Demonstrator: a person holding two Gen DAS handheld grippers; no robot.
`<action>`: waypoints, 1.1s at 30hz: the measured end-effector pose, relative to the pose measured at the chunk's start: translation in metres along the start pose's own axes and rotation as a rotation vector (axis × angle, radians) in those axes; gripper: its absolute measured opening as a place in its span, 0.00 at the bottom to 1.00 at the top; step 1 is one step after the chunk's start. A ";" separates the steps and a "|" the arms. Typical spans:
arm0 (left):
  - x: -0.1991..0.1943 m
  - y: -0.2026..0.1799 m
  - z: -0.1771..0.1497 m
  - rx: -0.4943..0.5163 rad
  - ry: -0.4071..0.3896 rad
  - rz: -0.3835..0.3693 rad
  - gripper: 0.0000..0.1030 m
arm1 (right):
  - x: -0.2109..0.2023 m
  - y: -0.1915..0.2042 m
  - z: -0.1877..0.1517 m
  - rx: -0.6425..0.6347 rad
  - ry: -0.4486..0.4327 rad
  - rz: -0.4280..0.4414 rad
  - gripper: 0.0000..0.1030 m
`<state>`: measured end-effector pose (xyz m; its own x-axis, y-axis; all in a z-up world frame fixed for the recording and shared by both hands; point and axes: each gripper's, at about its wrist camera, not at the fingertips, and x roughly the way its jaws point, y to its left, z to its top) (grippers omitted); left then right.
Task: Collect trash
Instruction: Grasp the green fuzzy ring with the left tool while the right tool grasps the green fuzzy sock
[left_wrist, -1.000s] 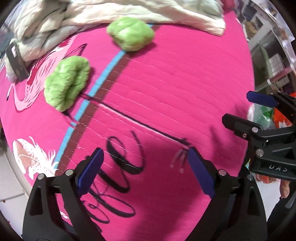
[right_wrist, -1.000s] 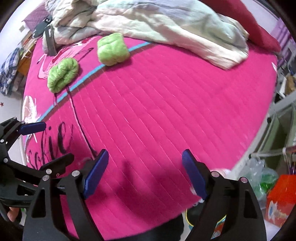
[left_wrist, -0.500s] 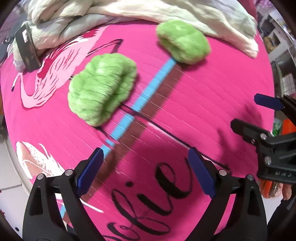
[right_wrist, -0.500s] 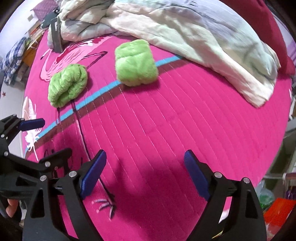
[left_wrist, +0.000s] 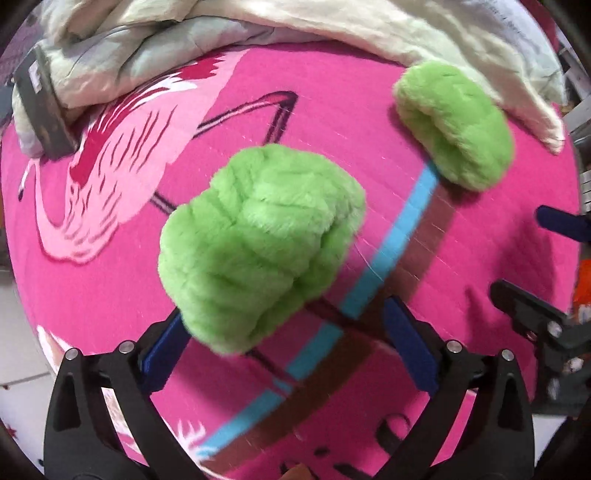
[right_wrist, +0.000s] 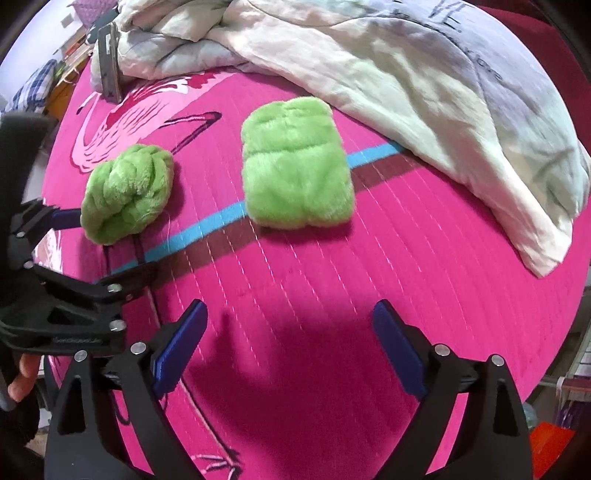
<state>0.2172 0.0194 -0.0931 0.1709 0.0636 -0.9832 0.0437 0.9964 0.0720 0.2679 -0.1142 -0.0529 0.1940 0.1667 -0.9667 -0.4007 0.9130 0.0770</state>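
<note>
Left wrist view shows a crumpled green fluffy bundle (left_wrist: 258, 240) lying on the pink bedspread (left_wrist: 369, 122), its near edge just above the left hand-held gripper (left_wrist: 284, 350). That gripper's jaws are opening, wide apart; the bundle's near end sits close to the left blue pad, though blur makes it unclear whether it touches, and nothing is pressed between the pads. A second green fluffy bundle (left_wrist: 458, 125), squarer and flatter, lies farther off to the right, on a blue and brown stripe in the bedspread and just beside the edge of a pale rumpled duvet (left_wrist: 332, 22) heaped along the far side of the bed.

From the right wrist view, the squarer bundle (right_wrist: 295, 166) lies ahead of the right hand-held gripper (right_wrist: 288, 347), well apart from it; its jaws are also opening, with only bare bedspread (right_wrist: 406, 258) between them. The crumpled bundle (right_wrist: 125, 192) is to the left, next to the left hand-held gripper (right_wrist: 96, 251). A dark flat object (right_wrist: 110, 62) leans against the duvet (right_wrist: 406, 55) at far left, over a printed flamingo (right_wrist: 122, 122).
</note>
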 end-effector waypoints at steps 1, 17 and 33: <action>0.003 0.000 0.004 0.001 -0.003 0.013 0.94 | 0.002 0.000 0.003 -0.001 0.003 0.000 0.85; 0.015 0.026 0.058 0.027 -0.065 -0.024 0.95 | 0.032 -0.003 0.047 0.012 0.016 0.005 0.85; -0.030 0.043 0.043 0.033 -0.151 -0.121 0.47 | 0.036 0.003 0.059 -0.014 -0.050 -0.023 0.48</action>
<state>0.2564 0.0580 -0.0536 0.3080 -0.0677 -0.9490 0.1046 0.9938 -0.0369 0.3267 -0.0829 -0.0732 0.2475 0.1639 -0.9549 -0.4081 0.9115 0.0507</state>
